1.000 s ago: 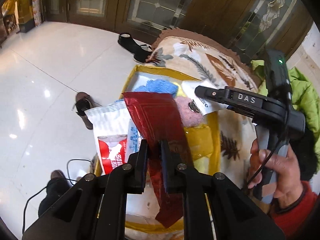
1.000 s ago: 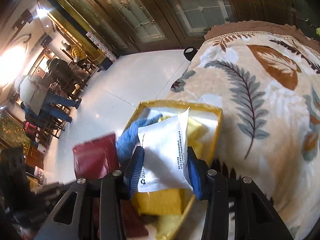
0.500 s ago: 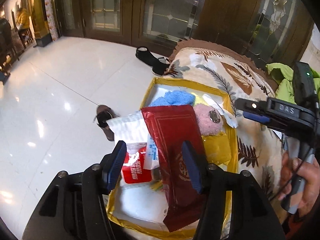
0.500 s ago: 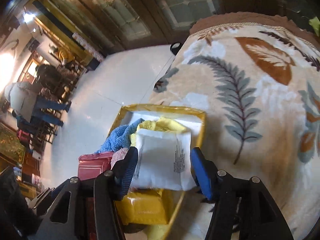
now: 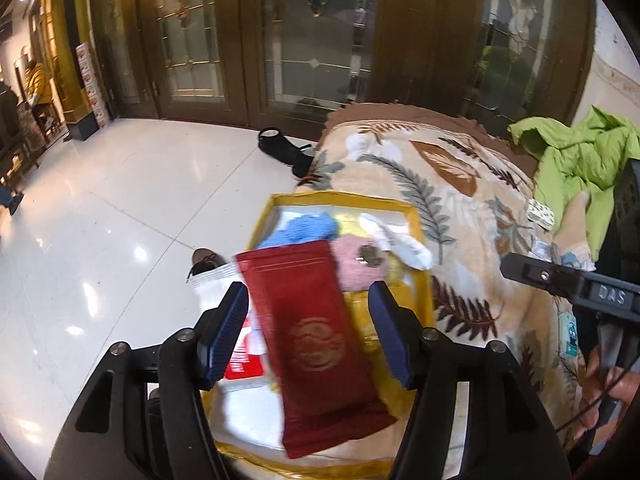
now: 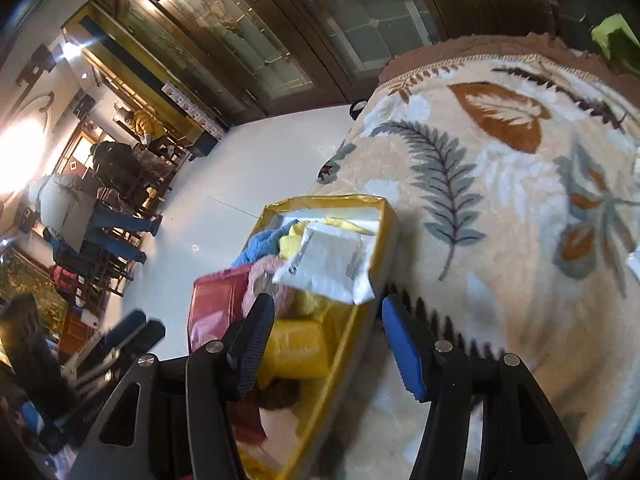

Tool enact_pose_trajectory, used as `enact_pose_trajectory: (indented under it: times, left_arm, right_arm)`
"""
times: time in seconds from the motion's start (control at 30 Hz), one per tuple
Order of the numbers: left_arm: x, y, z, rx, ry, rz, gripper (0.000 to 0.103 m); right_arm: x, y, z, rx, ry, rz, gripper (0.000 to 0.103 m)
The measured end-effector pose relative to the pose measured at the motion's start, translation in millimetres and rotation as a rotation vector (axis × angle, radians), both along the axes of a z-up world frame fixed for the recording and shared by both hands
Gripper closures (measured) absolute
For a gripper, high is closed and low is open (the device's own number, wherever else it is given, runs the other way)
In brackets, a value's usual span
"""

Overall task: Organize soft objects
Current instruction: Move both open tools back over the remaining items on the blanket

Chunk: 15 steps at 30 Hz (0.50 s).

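Red pouch (image 5: pixel 316 336) lying loose on the pile in the yellow box (image 5: pixel 420 240), left gripper (image 5: pixel 308 334) jaws just opened wide either side of it, right gripper (image 6: pixel 326 346) parted, white packet (image 6: pixel 332 266) resting beyond its tips.

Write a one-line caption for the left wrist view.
Open left gripper above a red pouch lying in a yellow tray.

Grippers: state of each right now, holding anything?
Left gripper: open, jaws just opened; red pouch released.
Right gripper: open, jaws just opened; white packet released.
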<state>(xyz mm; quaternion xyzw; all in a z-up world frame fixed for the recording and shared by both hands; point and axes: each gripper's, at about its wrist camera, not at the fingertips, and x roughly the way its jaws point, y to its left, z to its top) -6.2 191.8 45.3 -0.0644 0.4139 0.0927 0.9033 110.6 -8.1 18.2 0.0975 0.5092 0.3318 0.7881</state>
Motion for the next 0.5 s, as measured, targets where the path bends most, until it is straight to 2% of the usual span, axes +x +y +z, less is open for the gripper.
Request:
enact_pose_trajectory:
  times: [0.2, 0.3, 0.37, 0.5]
  left_arm:
    - [8.0, -35.4, 0.5, 0.027, 0.0, -0.061, 0.042]
    - [12.9, -51.3, -0.7, 0.038, 0.007, -0.089, 0.042]
    - [15.5, -60.1, -1.2, 0.045, 0.01, -0.105, 0.041]
    - [20.5, -78.1, -1.0, 0.041, 0.008, -0.142, 0.037]
  right_arm:
    - [-18.0, -40.4, 11.3, -0.002, -0.034, -0.032, 0.044]
    - [-27.9, -63.6, 17.7, -0.029, -0.079, -0.062, 0.043]
    - [-33.6, -77.7, 19.9, -0.036, -0.093, -0.084, 0.041]
    - [-38.5, -108.8, 17.4, -0.028, -0.079, -0.136, 0.04]
